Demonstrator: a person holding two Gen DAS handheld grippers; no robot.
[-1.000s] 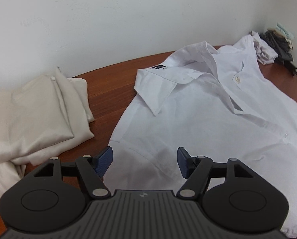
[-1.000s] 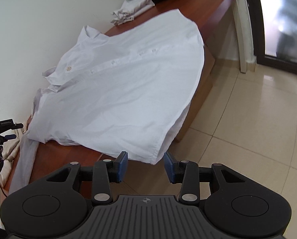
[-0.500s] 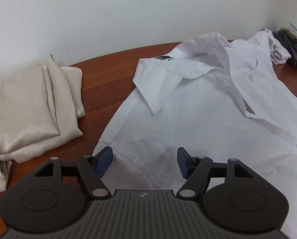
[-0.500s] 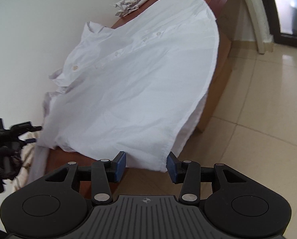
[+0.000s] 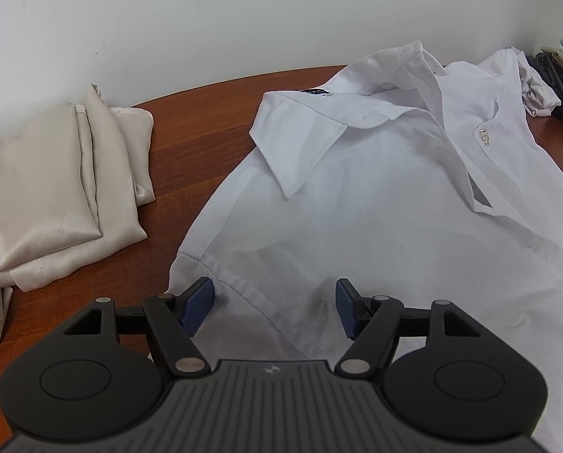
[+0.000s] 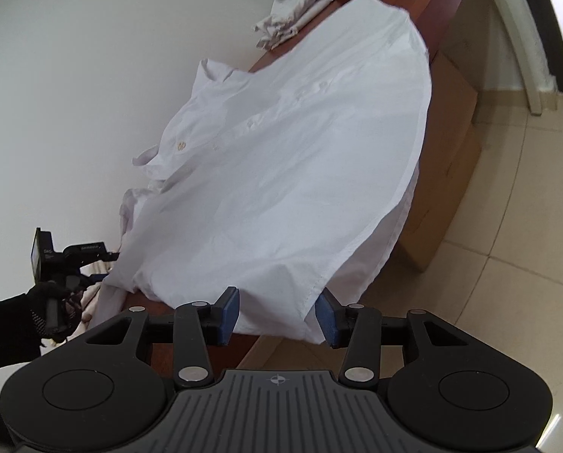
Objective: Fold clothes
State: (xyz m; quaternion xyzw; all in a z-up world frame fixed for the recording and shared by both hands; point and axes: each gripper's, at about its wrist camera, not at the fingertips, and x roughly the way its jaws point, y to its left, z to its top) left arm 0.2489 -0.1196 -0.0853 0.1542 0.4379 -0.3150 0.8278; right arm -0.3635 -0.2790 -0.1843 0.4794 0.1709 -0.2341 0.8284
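With the white shirt (image 5: pixel 375 204) spread face-up across the desk (image 5: pixel 190 166), hem hanging over its edge, both tools are gaping: left tool (image 5: pixel 273 304) straddles the shoulder seam, right tool (image 6: pixel 277 315) brackets the hem corner, set to pinch.

Shirt (image 5: pixel 375 204) spread on table (image 5: pixel 205 158), folded cloth (image 5: pixel 47 188) left, perhaps more garments (image 6: pixel 292 19) behind.

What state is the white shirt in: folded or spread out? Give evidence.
Spread out. The white shirt lies open across the table, collar and button placket showing, its hem hanging over the edge.
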